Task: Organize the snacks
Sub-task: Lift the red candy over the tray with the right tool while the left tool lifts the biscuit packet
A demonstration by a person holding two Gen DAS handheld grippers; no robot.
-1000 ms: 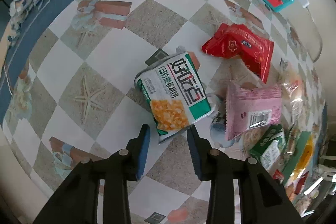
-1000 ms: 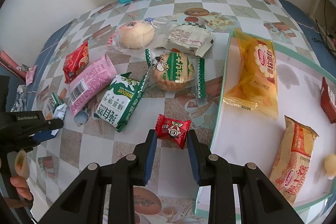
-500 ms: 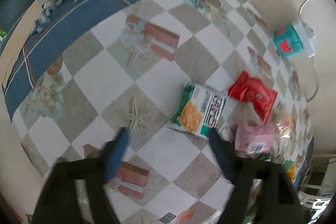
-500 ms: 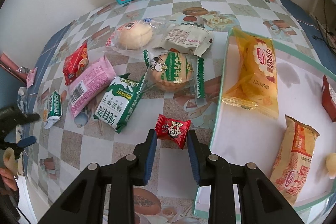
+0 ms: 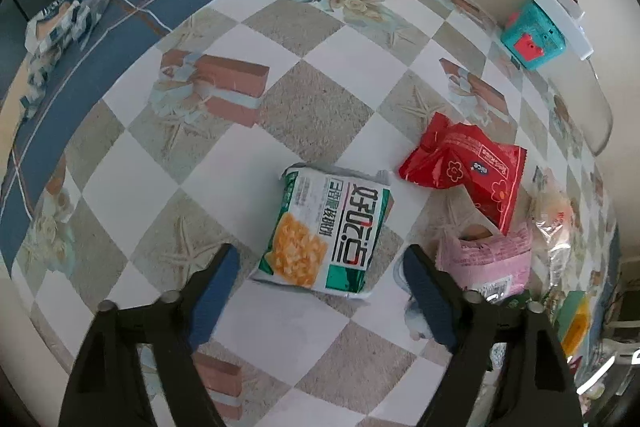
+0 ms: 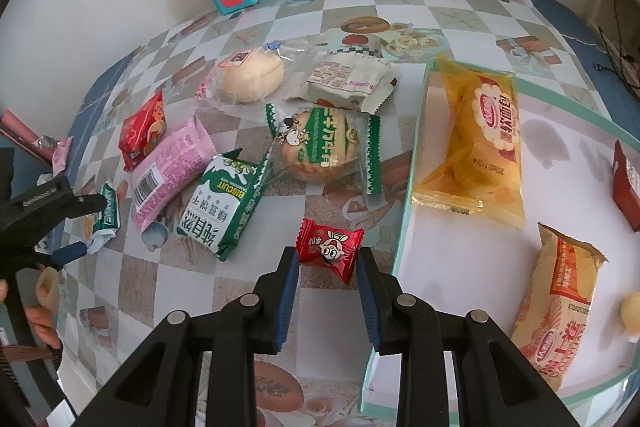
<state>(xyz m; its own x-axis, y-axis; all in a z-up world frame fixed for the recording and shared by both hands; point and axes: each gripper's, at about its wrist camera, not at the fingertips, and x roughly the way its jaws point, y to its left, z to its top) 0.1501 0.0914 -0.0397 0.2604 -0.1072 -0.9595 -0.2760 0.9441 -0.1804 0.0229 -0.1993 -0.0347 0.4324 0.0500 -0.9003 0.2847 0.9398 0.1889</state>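
a: where's the green corn-snack packet (image 5: 326,233)?

b: flat on the checked surface (image 5: 200,163), just ahead of the left gripper (image 5: 320,267), between its jaws; they're spread, closing, not touching it.

a: how will it handle?

b: likely light, puffy, slick film; take it across the short sides, gently.

a: the right gripper (image 6: 327,261)?

b: jaws pinching a small red candy (image 6: 330,245). only its view shows the tray (image 6: 404,227) beside the jaws, with yellow packs inside.
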